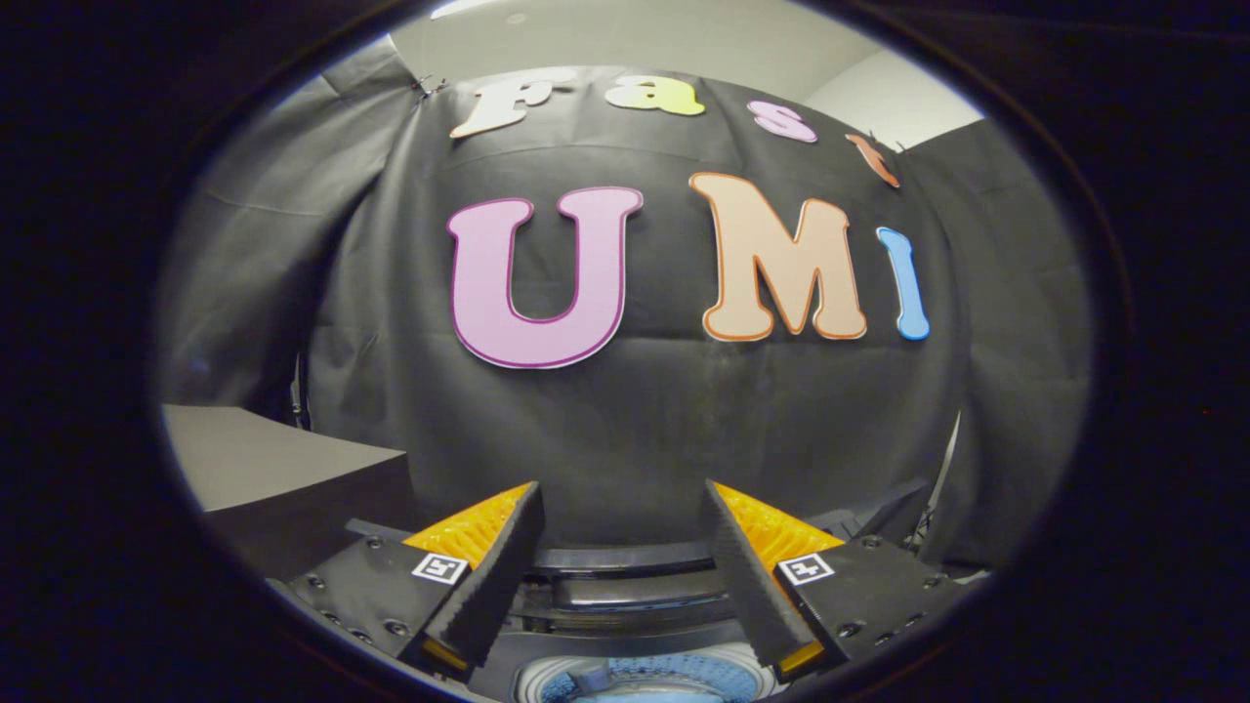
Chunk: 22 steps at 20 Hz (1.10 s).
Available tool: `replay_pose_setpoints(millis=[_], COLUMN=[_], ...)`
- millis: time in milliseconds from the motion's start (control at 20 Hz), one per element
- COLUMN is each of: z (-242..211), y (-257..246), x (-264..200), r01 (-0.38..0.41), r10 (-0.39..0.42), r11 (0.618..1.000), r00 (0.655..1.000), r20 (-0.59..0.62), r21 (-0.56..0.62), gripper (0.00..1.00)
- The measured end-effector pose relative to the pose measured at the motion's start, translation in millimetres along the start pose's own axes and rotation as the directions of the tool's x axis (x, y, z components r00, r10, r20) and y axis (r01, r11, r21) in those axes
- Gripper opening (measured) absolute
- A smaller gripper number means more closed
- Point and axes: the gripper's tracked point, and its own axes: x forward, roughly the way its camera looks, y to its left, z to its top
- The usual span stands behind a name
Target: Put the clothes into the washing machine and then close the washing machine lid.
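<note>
My gripper (621, 488) is open, its two fingers spread wide with nothing between them, and it points at the booth's black cloth wall. Below and between the fingers lies the washing machine (625, 586), seen from above. Its dark rear panel runs across just beyond the fingers. The round drum opening (645, 681) shows beneath them, with a bluish inside. Whether clothes lie in the drum I cannot tell. The lid is hidden.
A flat grey surface (264, 459) with a dark front stands to the left of the machine. The black cloth wall hangs close behind the machine. A thin pale strip (947, 459) hangs at the right by the cloth.
</note>
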Motion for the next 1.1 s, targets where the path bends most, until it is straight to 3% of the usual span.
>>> replay_pose_setpoints(millis=[300,800,1000,1100], z=[-3,-12,-21,-46], y=[0,-3,-5,-9], x=[-7,-28,-39,-44], r01=[-0.029,-0.006,0.000,0.005], r10=[0.029,0.007,0.001,0.001], r11=[1.000,1.000,1.000,0.999], r00=[1.000,1.000,0.999,0.992], r20=[0.008,-0.028,-0.052,-0.124], r21=[-0.004,0.011,0.021,0.045], gripper=[0.99,0.99,0.99,0.99])
